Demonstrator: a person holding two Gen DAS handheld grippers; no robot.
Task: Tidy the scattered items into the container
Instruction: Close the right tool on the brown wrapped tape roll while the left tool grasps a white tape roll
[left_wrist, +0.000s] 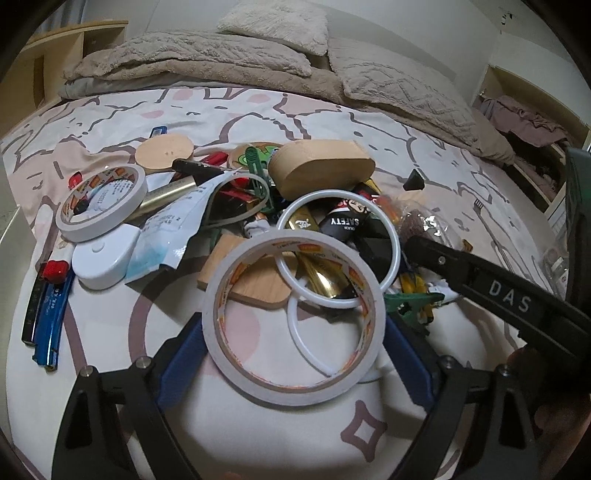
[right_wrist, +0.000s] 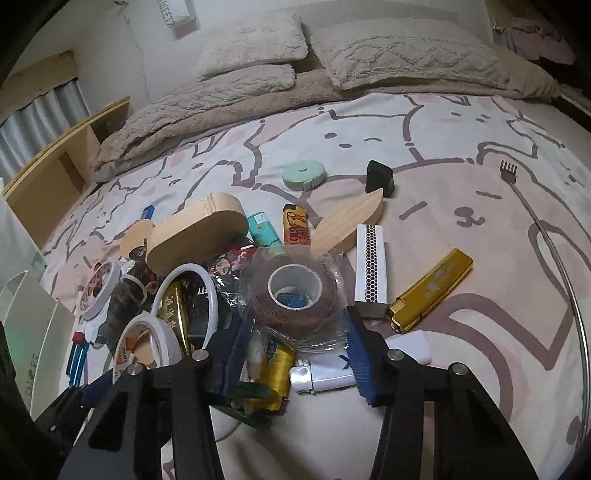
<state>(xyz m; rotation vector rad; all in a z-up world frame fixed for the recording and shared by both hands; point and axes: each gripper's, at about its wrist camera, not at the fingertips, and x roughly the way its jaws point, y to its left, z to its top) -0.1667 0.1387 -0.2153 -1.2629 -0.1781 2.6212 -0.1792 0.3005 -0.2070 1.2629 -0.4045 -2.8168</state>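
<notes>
A heap of small items lies on the cartoon-print bed sheet (left_wrist: 110, 122). In the left wrist view my left gripper (left_wrist: 295, 332) has its blue pads (left_wrist: 184, 354) against both sides of a large white tape roll (left_wrist: 221, 354), jaws wide. A second tape roll (left_wrist: 99, 206), white rings (left_wrist: 391, 236) and a wooden oval box (left_wrist: 321, 166) lie beyond. My right gripper (right_wrist: 295, 317) is shut on a brown bandage roll in clear wrap (right_wrist: 291, 299); its black finger (left_wrist: 480, 277) reaches in from the right.
A white container (right_wrist: 26, 314) stands at the left bed edge. To the right lie a matchbox (right_wrist: 371, 269), gold lighter (right_wrist: 432, 288), back scratcher (right_wrist: 546, 240), wooden wedge (right_wrist: 351, 221), mint tape measure (right_wrist: 304, 173) and black block (right_wrist: 380, 177). Pillows and blanket (right_wrist: 258, 85) lie behind.
</notes>
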